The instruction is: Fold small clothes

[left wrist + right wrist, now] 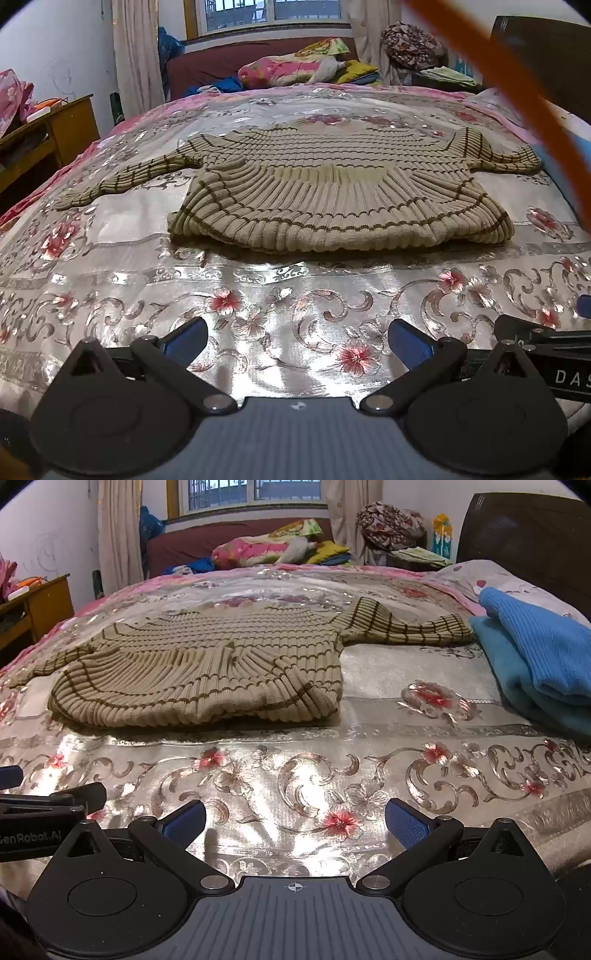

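Writing: "GenRobot.AI" on my left tool (22,836), "DAS" on my right tool (569,376).
Tools: both spread, empty.
Sweater (332,192): flat on bed (258,295), ahead of both tools, apart.
Blue clothes (535,657): right.

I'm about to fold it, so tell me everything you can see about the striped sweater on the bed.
The striped sweater is a beige ribbed knit with thin dark brown stripes. It lies flat on the floral bedspread, hem nearest the cameras, both sleeves spread sideways. The right sleeve end reaches close to the blue folded clothes. Nothing grips it.
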The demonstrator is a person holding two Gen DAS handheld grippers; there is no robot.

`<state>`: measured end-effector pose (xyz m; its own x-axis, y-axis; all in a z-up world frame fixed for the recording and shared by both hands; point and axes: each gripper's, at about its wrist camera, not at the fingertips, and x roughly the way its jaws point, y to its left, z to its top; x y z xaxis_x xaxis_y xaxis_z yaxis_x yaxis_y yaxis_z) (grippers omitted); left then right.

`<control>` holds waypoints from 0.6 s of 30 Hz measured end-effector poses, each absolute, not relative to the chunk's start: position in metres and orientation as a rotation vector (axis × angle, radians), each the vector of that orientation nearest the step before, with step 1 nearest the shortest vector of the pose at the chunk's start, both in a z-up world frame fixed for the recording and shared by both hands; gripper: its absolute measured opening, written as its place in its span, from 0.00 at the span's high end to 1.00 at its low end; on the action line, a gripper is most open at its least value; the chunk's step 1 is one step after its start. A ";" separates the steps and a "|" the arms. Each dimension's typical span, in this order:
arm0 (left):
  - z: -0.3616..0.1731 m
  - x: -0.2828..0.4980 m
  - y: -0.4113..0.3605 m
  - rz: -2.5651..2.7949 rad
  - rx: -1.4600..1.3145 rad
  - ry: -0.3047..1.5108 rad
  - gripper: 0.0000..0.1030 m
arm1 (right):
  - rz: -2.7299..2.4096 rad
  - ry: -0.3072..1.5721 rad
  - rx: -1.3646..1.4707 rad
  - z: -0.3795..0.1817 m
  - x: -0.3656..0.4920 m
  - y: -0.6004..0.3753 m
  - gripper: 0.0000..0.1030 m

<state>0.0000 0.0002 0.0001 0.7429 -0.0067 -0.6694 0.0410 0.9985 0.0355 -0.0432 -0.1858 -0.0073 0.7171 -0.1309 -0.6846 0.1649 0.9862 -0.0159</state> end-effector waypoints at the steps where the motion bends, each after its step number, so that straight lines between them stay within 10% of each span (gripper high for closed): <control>1: 0.000 0.000 0.000 -0.028 0.048 0.734 0.00 | -0.165 0.754 0.046 -0.007 -0.043 -0.186 0.00; 18: -0.004 0.002 -0.002 -0.037 0.059 0.749 0.00 | -0.166 0.758 0.046 -0.008 -0.043 -0.186 0.00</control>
